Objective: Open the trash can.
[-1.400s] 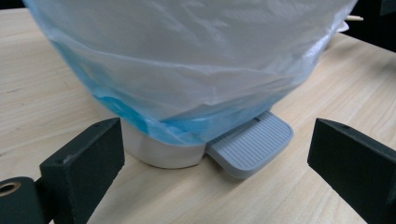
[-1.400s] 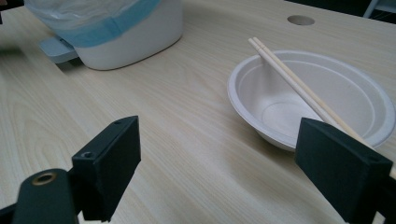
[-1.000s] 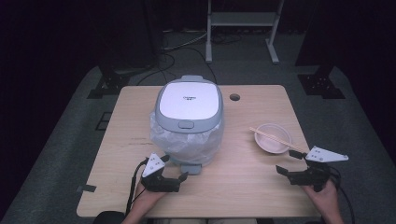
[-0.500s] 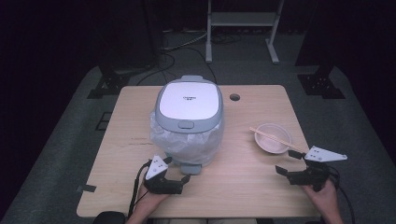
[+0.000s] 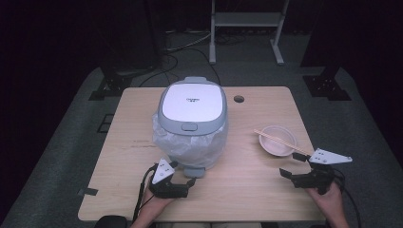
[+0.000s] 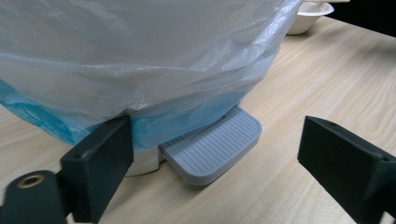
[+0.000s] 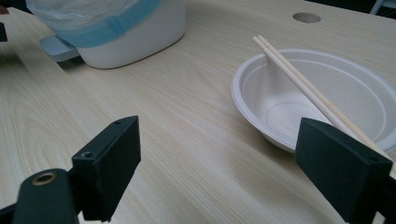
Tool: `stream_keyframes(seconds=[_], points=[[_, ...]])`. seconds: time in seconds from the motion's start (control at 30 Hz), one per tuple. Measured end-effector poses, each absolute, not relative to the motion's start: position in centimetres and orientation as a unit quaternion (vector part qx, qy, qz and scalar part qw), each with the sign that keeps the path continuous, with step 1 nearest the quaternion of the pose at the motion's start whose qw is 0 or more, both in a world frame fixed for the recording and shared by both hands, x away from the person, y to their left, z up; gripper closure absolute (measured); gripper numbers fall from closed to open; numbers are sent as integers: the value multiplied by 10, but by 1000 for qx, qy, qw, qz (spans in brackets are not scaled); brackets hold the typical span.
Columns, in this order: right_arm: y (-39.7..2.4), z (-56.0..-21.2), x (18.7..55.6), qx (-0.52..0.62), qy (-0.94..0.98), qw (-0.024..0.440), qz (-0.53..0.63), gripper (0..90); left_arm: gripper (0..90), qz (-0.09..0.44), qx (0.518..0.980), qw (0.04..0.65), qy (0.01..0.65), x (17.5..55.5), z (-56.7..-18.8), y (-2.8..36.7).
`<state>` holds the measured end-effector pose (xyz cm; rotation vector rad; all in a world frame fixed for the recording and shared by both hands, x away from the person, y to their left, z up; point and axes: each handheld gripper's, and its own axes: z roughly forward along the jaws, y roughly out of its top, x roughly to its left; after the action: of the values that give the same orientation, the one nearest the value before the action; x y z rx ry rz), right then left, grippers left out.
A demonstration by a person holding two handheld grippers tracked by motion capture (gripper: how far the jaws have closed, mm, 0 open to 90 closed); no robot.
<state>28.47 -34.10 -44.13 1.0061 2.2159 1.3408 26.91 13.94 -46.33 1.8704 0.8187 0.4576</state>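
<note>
Behind right gripper's jaws: chopsticks point(image 7: 299, 79) across bowl point(image 7: 280, 100)

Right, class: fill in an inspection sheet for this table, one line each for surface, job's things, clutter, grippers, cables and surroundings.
Surface: pale wooden table with a round hole near the far edge.
Job's things: pedal bin, lid shut, plastic liner hanging out, grey pedal facing the person.
Clutter: white bowl with chopsticks laid across it.
Grippers: left gripper open at the pedal, its jaws having just closed a little, nothing pressed; right gripper open, near the bowl.
Cables: one trailing from each gripper; more on the floor behind.
Surroundings: dark room, metal stand behind.
</note>
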Motion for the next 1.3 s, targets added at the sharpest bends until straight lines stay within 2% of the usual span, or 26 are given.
stream_keyframes(seconds=[0.6,0.67,0.73,0.83,0.87,0.93,1.17,1.23,1.3], points=[[-341,-441,284,353,785,180,476,132,154,192,780,498,328,268,-463,135],[-341,-441,284,353,785,180,476,132,230,195,782,495,324,267,-463,135],[-341,-441,283,352,785,180,476,132,234,194,783,494,324,268,-464,135],[-341,-441,284,353,785,180,476,132,326,198,787,489,319,268,-464,134],[-341,-441,284,353,785,180,476,132,326,198,788,488,319,268,-464,134],[-341,-441,284,353,785,179,476,132,409,196,789,489,316,268,-464,134],[-341,-440,283,351,786,180,476,132,534,192,800,479,306,269,-467,124],[-341,-440,283,352,785,181,477,132,617,192,804,476,302,272,-468,121],[-341,-440,283,352,785,180,477,132,652,190,804,475,304,273,-469,120]])
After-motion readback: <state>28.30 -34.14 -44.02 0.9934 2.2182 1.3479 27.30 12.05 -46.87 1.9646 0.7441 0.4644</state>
